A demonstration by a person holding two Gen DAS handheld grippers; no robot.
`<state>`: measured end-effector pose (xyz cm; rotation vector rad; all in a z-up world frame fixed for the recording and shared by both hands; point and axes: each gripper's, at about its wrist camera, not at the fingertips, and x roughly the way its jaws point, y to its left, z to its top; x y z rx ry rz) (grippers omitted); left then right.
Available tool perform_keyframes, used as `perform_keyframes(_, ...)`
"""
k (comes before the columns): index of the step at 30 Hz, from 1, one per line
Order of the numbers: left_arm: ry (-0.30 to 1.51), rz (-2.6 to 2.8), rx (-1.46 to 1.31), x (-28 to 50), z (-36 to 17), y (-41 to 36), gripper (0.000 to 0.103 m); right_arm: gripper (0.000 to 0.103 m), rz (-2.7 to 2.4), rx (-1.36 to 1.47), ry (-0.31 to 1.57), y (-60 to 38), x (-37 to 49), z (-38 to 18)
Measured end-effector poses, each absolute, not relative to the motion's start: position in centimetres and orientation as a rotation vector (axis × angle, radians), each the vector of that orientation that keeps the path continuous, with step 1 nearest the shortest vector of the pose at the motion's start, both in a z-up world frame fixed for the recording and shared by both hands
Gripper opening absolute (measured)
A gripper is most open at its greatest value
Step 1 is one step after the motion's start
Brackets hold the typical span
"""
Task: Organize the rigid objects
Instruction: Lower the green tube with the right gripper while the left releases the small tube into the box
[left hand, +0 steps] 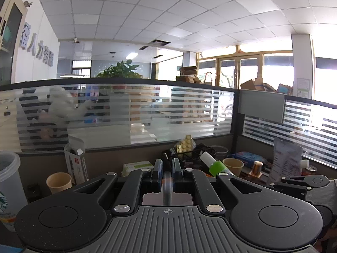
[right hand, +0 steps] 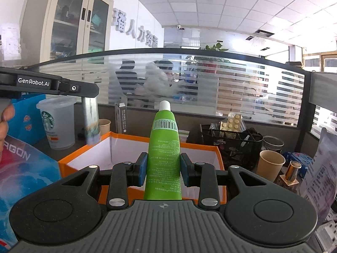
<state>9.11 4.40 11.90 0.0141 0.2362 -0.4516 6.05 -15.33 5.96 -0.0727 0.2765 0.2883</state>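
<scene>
Above the orange box (right hand: 210,154), the right gripper (right hand: 162,168) is clamped on a green tube (right hand: 164,147); the left gripper (left hand: 167,174) pinches a thin, blurred object. Placing is underway; next likely calls for lowering the tube inside.

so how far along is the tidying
Done: nothing shows inside the orange box yet, though its floor is partly hidden. In hand: the right gripper holds a green tube near it; the left gripper is shut on a silvery tube. Left: both tubes to place, plus a loose paper cup.
</scene>
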Motion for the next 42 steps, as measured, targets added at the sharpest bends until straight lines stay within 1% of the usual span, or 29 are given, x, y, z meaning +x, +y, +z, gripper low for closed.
perform_keyframes(6, 0.248, -0.454, 0.009, 10.6, 11.7, 4.3, 0.007, 0.03, 0.292, -0.075, 0.284, -15.1, 7.8, 5.8)
perform_keyframes(11, 0.282, -0.449, -0.007, 12.0, 10.4, 4.5, 0.007, 0.03, 0.31, -0.075, 0.308, -14.8, 9.2, 5.4)
perform_keyframes(22, 0.373, -0.459, -0.026, 14.5, 7.3, 4.2, 0.007, 0.03, 0.381, 0.037, 0.549, -15.1, 17.7, 3.9)
perform_keyframes(31, 0.457, -0.455, -0.037, 16.1, 4.3, 4.3, 0.007, 0.03, 0.363, -0.016, 0.762, -13.6, 20.8, 0.3)
perform_keyframes(37, 0.476, -0.45, -0.045, 16.1, 3.5, 4.4, 0.007, 0.031, 0.347, -0.026, 0.764, -13.6, 20.5, 0.1)
perform_keyframes(38, 0.477, -0.451, -0.045, 16.1, 3.4, 4.4, 0.007, 0.032, 0.344, -0.034, 0.758, -13.5, 20.3, 0.1)
perform_keyframes(39, 0.478, -0.45, -0.045, 15.9, 3.4, 4.3, 0.007, 0.037, 0.337, -0.047, 0.753, -13.4, 20.2, 0.2)
perform_keyframes(42, 0.475, -0.453, -0.048, 15.4, 3.5, 4.4, 0.007, 0.038, 0.322, -0.068, 0.726, -13.3, 19.8, 0.5)
